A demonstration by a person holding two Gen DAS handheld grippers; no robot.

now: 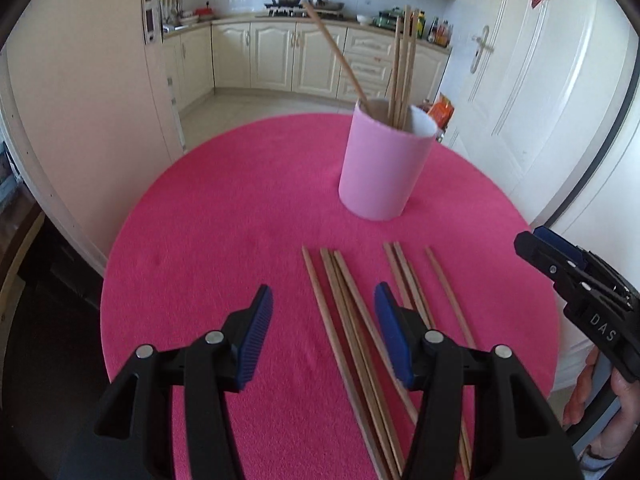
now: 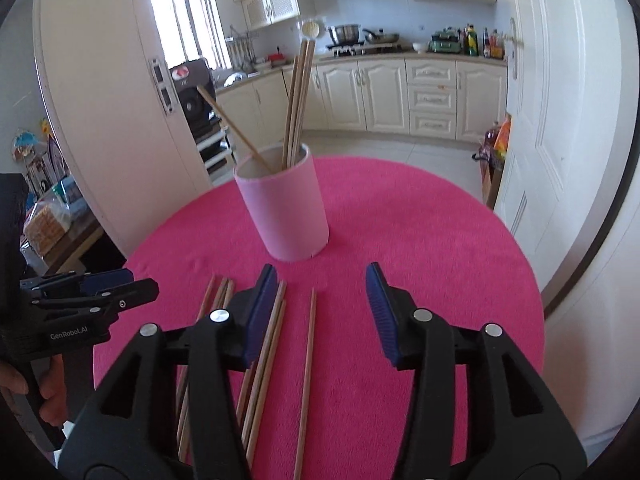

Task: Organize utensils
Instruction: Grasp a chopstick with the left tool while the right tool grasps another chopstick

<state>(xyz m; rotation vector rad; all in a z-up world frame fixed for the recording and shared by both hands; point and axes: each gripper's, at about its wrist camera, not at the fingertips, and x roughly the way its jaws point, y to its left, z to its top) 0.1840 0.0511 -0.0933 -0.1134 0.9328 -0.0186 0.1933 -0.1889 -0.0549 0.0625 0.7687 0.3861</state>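
Observation:
A pink cylindrical holder (image 1: 384, 168) stands on the round pink table (image 1: 224, 216) with several wooden chopsticks (image 1: 402, 68) upright in it. It also shows in the right wrist view (image 2: 288, 212). Several loose chopsticks (image 1: 352, 332) lie flat on the cloth in front of it, also in the right wrist view (image 2: 264, 352). My left gripper (image 1: 324, 336) is open and empty above the left chopsticks. My right gripper (image 2: 322, 312) is open and empty above a single chopstick (image 2: 307, 364); it shows at the right edge of the left wrist view (image 1: 552, 252).
The table edge curves around close on both sides. A white door (image 1: 560, 92) stands right of the table and a white panel (image 2: 116, 112) to the left. Kitchen cabinets (image 1: 296, 60) and a stove line the far wall.

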